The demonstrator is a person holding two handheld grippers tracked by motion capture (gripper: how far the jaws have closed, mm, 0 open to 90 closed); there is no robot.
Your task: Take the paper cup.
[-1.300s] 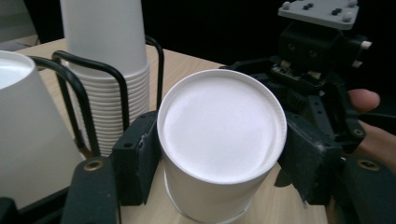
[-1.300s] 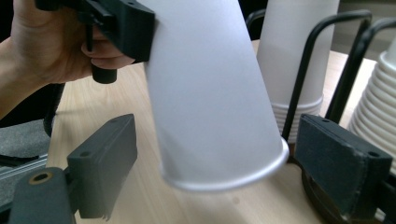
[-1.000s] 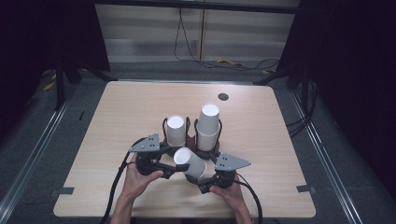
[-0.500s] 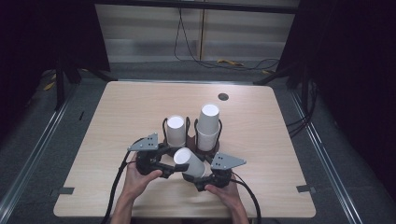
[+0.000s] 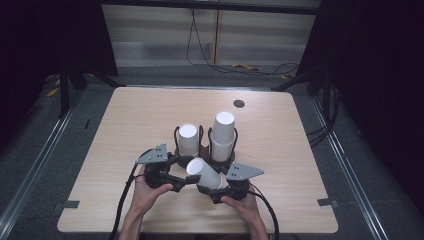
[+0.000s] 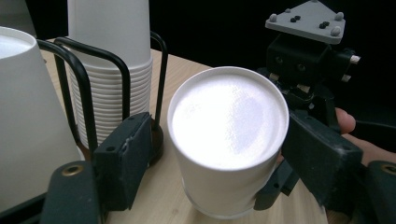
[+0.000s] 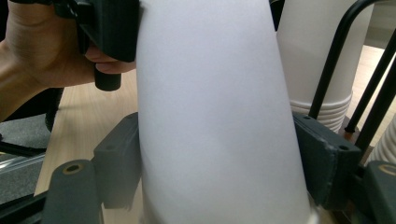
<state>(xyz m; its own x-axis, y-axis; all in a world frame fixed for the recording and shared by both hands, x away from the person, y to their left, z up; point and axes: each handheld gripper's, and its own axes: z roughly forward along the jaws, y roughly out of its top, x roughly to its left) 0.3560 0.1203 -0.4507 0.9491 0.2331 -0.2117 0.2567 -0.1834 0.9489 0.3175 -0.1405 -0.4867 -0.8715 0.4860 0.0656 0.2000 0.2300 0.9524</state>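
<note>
A single white paper cup (image 5: 204, 173) lies tilted above the table's near edge, its base toward my left gripper (image 5: 186, 169). In the left gripper view the cup's round base (image 6: 229, 121) sits between the jaws, which have just been opening, and a gap shows beside the left pad (image 6: 128, 154). My right gripper (image 7: 219, 158) is shut on the cup's wall (image 7: 210, 102), with a pad pressed on each side. Behind stand a short cup stack (image 5: 188, 139) and a taller cup stack (image 5: 223, 132), each upside down in a black wire holder.
The wire holders' bars (image 6: 161, 79) rise close behind the left gripper, and one (image 7: 334, 65) stands right of the held cup. A dark round grommet (image 5: 239, 104) sits at the far right of the wooden table (image 5: 130, 120). Cables trail toward the person.
My left gripper's jaws have spread apart off the cup's base end. The cup stays in the right gripper, and both hands have hardly moved.
</note>
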